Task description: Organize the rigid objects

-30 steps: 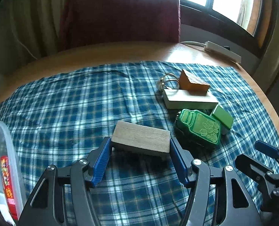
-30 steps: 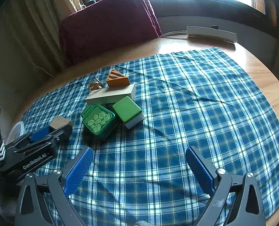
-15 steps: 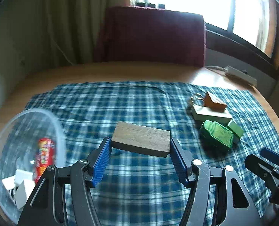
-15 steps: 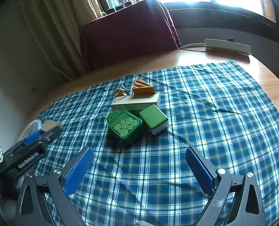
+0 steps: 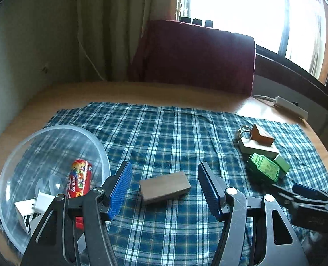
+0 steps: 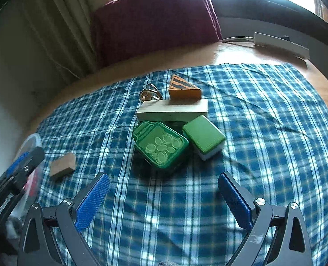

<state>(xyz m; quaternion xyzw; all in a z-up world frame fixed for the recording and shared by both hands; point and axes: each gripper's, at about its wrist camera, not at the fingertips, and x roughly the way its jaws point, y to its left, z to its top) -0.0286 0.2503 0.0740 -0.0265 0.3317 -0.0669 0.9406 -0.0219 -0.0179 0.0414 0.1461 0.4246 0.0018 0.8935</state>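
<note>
Wooden block (image 5: 165, 186) flat, long axis crosswise; both hand-held grippers released, empty.

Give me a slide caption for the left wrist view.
Open left claw above wooden block on plaid cloth, beside clear bowl.

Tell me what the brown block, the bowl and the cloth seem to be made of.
The brown block looks like unfinished wood: matte, with faint grain on its top. The bowl looks like clear plastic: the plaid shows through its wall and its rim is slightly cloudy. The cloth is woven fabric, probably cotton: blue plaid with soft creases.
</note>
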